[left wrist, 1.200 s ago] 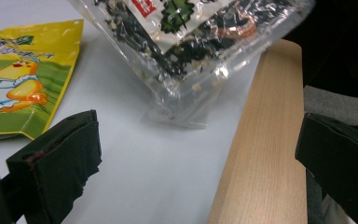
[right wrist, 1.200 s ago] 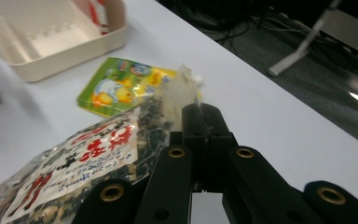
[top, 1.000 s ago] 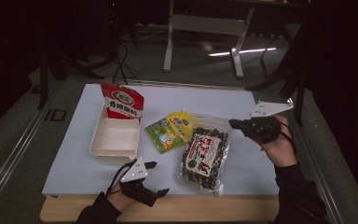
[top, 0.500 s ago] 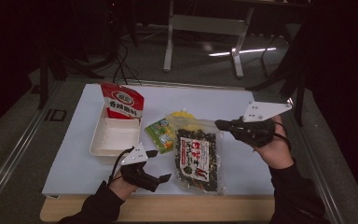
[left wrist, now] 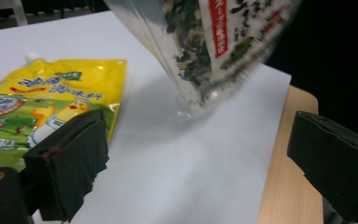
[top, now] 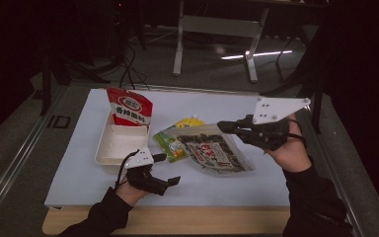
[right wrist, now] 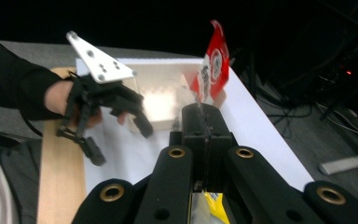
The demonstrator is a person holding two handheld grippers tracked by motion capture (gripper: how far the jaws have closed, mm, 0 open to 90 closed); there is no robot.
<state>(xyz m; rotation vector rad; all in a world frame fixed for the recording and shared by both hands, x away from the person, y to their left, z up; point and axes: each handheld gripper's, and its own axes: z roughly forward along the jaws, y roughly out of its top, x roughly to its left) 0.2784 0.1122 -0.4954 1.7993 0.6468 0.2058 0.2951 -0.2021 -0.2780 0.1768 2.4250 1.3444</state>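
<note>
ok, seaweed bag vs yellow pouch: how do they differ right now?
The seaweed bag is clear with dark flakes and a red label; the yellow pouch is opaque yellow-green. The seaweed bag hangs tilted from the shut right gripper, lifted at that end; the yellow pouch lies flat on the white table, unheld. Both are soft food packs.

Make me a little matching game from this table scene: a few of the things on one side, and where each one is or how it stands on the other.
Things:
1. seaweed bag
2. yellow pouch
3. red packet
4. left gripper

Places or states:
A. lying flat on the white mat
B. open, nothing between its jaws
C. standing at the far end of the white tray
D. lifted by one edge in the right gripper

Pairs: 1-D, 2-A, 3-C, 4-B
</note>
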